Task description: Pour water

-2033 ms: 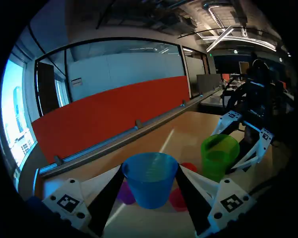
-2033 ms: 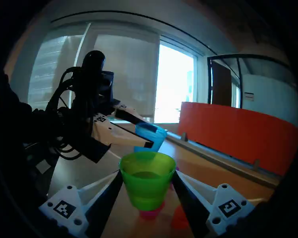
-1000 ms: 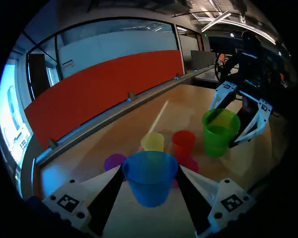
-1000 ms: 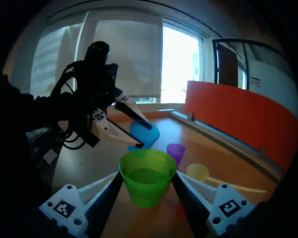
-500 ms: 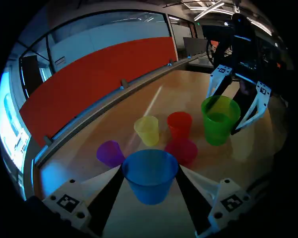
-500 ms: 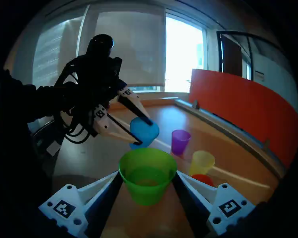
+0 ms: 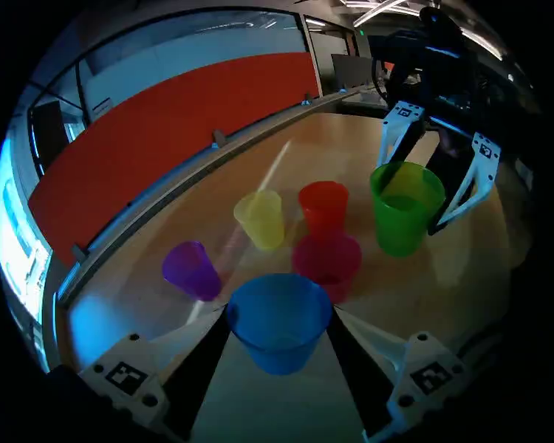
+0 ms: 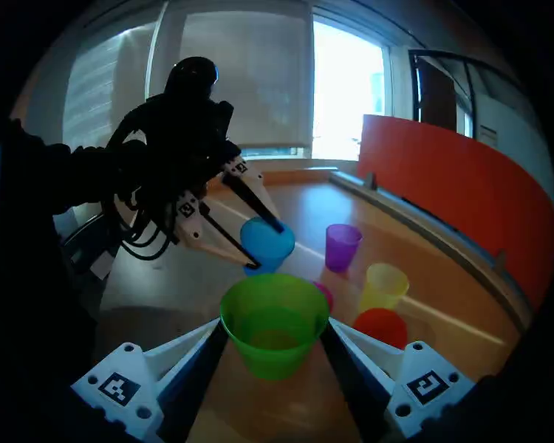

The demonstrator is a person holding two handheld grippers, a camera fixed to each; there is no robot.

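Note:
My left gripper [image 7: 278,317] is shut on a blue cup [image 7: 278,332], held upright over the table; I cannot tell what is inside it. In the right gripper view that left gripper [image 8: 266,245] and the blue cup [image 8: 268,240] hang ahead at left, with a dark-sleeved hand behind them. My right gripper [image 8: 275,325] is shut on a green cup [image 8: 275,332] with liquid in its bottom. From the left gripper view, the green cup [image 7: 406,210] sits in the right gripper [image 7: 408,199] at the right, upright.
Small cups stand on the wooden table [image 7: 336,148] between the grippers: purple [image 7: 192,269], yellow [image 7: 261,219], red [image 7: 323,205] and pink [image 7: 326,262]. An orange partition [image 7: 166,125] with a grey rail runs along the table's far edge.
Both views have tipped down toward the table, and the small cups have come into sight between the grippers. Each gripper still holds its cup upright.

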